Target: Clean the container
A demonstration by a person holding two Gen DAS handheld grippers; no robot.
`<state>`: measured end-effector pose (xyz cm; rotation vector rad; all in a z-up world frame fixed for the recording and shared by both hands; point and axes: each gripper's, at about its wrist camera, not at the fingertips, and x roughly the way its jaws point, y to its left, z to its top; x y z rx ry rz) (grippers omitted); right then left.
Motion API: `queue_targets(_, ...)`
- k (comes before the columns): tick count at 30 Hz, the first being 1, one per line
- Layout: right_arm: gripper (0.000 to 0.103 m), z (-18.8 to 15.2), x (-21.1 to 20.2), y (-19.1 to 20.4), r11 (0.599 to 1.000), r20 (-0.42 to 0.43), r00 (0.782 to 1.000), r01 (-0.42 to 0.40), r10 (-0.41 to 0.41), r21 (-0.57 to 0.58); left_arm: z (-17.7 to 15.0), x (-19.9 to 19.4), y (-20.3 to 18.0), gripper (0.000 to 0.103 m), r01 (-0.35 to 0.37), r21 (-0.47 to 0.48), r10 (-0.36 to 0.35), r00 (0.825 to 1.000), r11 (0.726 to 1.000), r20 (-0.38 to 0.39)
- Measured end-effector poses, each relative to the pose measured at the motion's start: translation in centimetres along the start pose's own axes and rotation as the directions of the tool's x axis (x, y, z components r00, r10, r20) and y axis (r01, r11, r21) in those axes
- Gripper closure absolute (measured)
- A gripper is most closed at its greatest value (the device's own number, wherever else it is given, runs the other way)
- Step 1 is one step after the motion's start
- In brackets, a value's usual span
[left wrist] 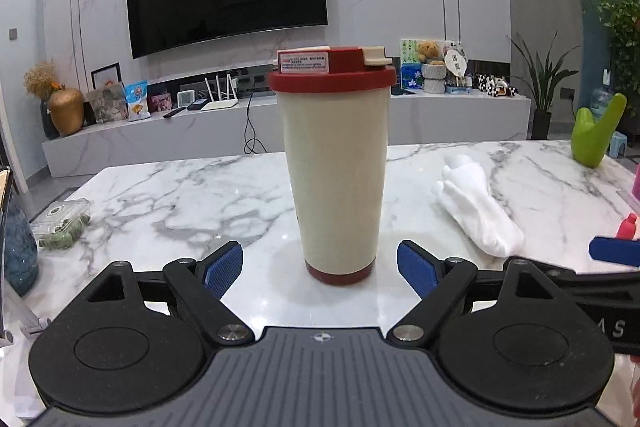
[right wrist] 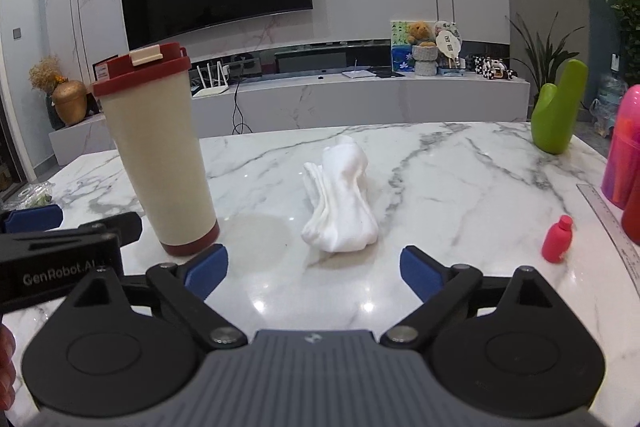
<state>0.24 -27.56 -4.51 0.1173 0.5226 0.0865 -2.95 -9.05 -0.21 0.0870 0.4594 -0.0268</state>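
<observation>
A tall cream tumbler with a red lid and red base stands upright on the marble table. My left gripper is open just in front of its base, one blue pad on each side, neither touching it. A folded white cloth lies on the table right of the tumbler. My right gripper is open just short of the cloth, with nothing between its fingers. The cloth also shows in the left wrist view.
A green vase, pink and red bottles, a small pink bottle and a ruler stand at the right. A clear lidded box and a blue glass vase are at the left. A TV wall lies beyond.
</observation>
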Motion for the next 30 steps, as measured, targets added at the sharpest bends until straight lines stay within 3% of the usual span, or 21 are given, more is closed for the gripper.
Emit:
queue_targets(15,0.007,-1.2,-2.0,-0.5,0.999,0.025,0.999,0.036,-0.036,0.002,-0.9,-0.7,-0.2,0.018,-0.021,-0.043,0.019,0.999,0.999,-0.049)
queue_targets(20,0.007,-1.4,-2.2,-0.1,0.999,0.04,0.999,0.036,-0.035,-0.028,-1.1,-0.9,-0.4,0.018,-0.03,-0.019,0.029,0.999,0.999,-0.033)
queue_targets(30,0.007,-1.8,-2.0,0.3,0.997,0.038,0.999,0.031,-0.029,-0.064,-1.1,-1.0,0.4,0.018,-0.029,-0.07,0.027,0.999,0.997,-0.025)
